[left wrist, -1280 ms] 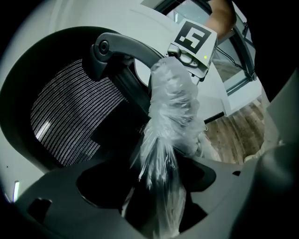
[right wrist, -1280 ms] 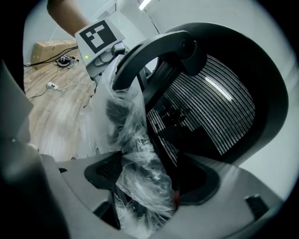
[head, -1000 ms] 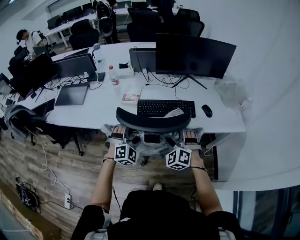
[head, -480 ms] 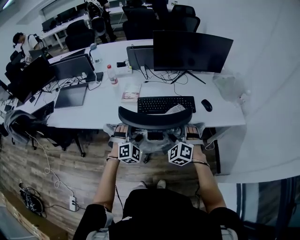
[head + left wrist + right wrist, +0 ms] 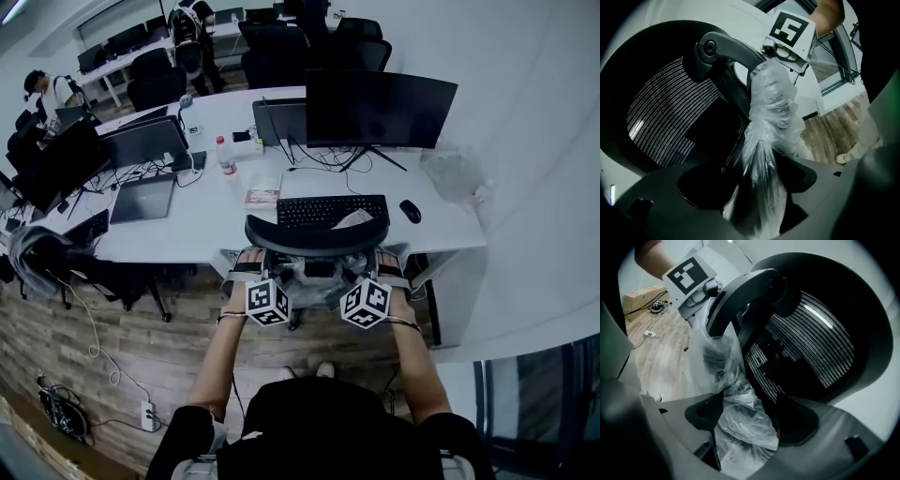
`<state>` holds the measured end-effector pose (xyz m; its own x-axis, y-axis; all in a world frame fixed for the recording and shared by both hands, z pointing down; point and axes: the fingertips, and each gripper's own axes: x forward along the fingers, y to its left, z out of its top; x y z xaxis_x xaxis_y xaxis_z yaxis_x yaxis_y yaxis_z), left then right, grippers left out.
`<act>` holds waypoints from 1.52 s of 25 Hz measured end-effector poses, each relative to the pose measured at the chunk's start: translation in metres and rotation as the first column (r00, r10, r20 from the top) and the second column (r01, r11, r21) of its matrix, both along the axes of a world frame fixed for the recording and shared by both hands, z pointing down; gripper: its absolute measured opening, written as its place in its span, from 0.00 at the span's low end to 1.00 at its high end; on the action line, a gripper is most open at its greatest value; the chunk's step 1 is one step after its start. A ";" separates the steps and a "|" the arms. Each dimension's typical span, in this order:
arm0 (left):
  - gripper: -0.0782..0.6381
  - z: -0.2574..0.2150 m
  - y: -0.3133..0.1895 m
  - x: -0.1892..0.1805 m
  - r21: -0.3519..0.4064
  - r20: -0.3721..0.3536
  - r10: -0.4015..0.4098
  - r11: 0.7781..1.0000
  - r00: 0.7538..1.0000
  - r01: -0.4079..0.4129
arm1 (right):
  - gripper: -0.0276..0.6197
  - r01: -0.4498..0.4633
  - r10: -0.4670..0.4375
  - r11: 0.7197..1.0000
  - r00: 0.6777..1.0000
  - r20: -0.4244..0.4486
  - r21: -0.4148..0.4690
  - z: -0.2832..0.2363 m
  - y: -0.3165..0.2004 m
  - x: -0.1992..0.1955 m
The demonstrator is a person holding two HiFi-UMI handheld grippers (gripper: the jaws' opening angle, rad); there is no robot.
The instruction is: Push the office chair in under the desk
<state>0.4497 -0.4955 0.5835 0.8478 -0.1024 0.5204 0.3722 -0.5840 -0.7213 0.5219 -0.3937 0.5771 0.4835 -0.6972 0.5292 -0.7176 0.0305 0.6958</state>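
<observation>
The black mesh office chair (image 5: 317, 235) stands against the front edge of the white desk (image 5: 202, 239), its curved back top under the keyboard line. Clear plastic (image 5: 771, 108) wraps the back frame. In the head view my left gripper (image 5: 246, 266) and right gripper (image 5: 385, 266) press on the two sides of the chair back. The left gripper view shows my left gripper (image 5: 754, 190) shut on the plastic-wrapped frame beside the mesh (image 5: 661, 117). Across the back, my right gripper (image 5: 743, 430) is likewise shut on wrapped frame, mesh (image 5: 811, 348) to its right.
On the desk are a monitor (image 5: 380, 108), keyboard (image 5: 328, 209), mouse (image 5: 410, 211), a bottle (image 5: 226, 156) and laptops (image 5: 142, 199). A white wall and desk side panel (image 5: 459, 300) close in the right. Cables (image 5: 94, 352) lie on the wood floor at left. A person (image 5: 47, 89) sits far left.
The chair and both grippers have moved forward toward the desk. The chair back now sits closer to the keyboard than a second ago.
</observation>
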 end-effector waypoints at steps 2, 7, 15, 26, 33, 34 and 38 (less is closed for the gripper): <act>0.64 -0.004 -0.001 -0.004 -0.008 0.007 -0.019 1.000 1.000 0.019 | 0.56 -0.021 0.020 0.999 1.000 0.016 0.025 -0.005 0.003 -0.003; 0.64 -0.031 -0.005 -0.023 -0.164 -0.060 -0.083 0.984 0.995 0.072 | 0.56 -0.069 0.061 0.990 0.996 0.064 0.124 -0.025 0.013 -0.013; 0.53 -0.076 0.006 -0.044 -0.406 -0.195 -0.184 0.909 0.963 0.092 | 0.56 -0.118 0.072 0.944 0.985 0.157 0.309 -0.066 0.031 -0.026; 0.23 -0.107 0.017 -0.065 -0.587 -0.313 -0.331 0.805 0.890 0.093 | 0.32 -0.191 0.084 0.864 0.967 0.241 0.466 -0.093 0.058 -0.046; 0.16 -0.107 0.013 -0.081 -0.676 -0.315 -0.423 0.729 0.850 0.111 | 0.13 -0.294 0.134 0.788 0.940 0.315 0.541 -0.092 0.070 -0.045; 0.15 -0.106 0.012 -0.084 -0.688 -0.314 -0.432 0.717 0.845 0.111 | 0.12 -0.311 0.138 0.776 0.932 0.335 0.548 -0.090 0.071 -0.044; 0.14 -0.104 0.013 -0.088 -0.694 -0.309 -0.443 0.710 0.842 0.118 | 0.09 -0.364 0.122 0.740 0.900 0.419 0.566 -0.084 0.072 -0.044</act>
<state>0.3618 -0.4820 0.4792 0.9756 -0.1631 0.1470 -0.1360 -0.9745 -0.1786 0.4778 -0.3213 0.4926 0.5611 -0.8071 0.1836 -0.8245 -0.5253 0.2105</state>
